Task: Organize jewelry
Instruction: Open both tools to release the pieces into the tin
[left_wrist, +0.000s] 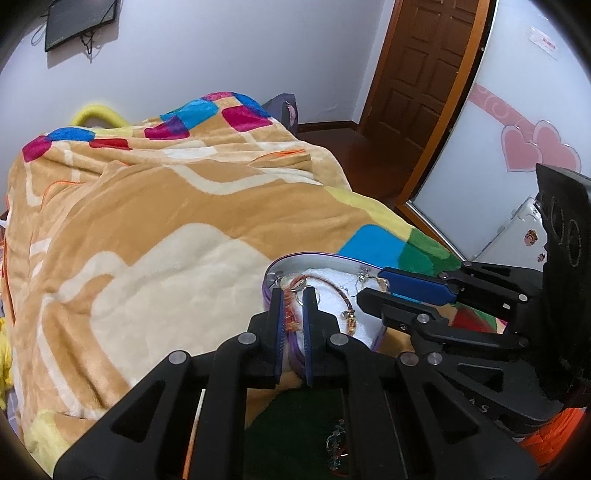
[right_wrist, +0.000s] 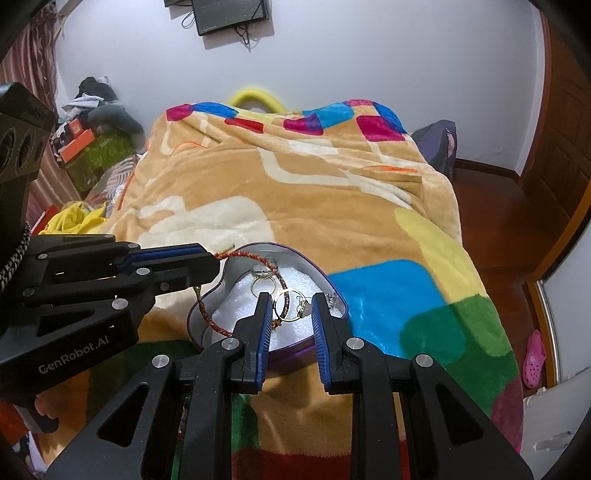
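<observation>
A purple heart-shaped tin (left_wrist: 269, 295) (right_wrist: 334, 291) with white padding lies on the blanket. It holds rings (right_wrist: 263, 275), a gold hoop (right_wrist: 291, 306) and earrings (left_wrist: 373, 282). A red-and-gold braided bracelet (right_wrist: 258, 258) (left_wrist: 291, 317) drapes over the tin's rim. My left gripper (left_wrist: 293, 295) (right_wrist: 210, 266) is shut on the bracelet at the tin's left edge. My right gripper (right_wrist: 290, 301) (left_wrist: 369, 284) is open, its fingers on either side of the gold hoop over the padding.
The bed carries a tan blanket (right_wrist: 314, 192) with coloured squares. Clutter and boxes (right_wrist: 88, 147) stand left of the bed. A wooden door (left_wrist: 417, 66) and a wardrobe with pink hearts (left_wrist: 532, 147) are on the right. More jewelry (left_wrist: 336, 443) lies below the left gripper.
</observation>
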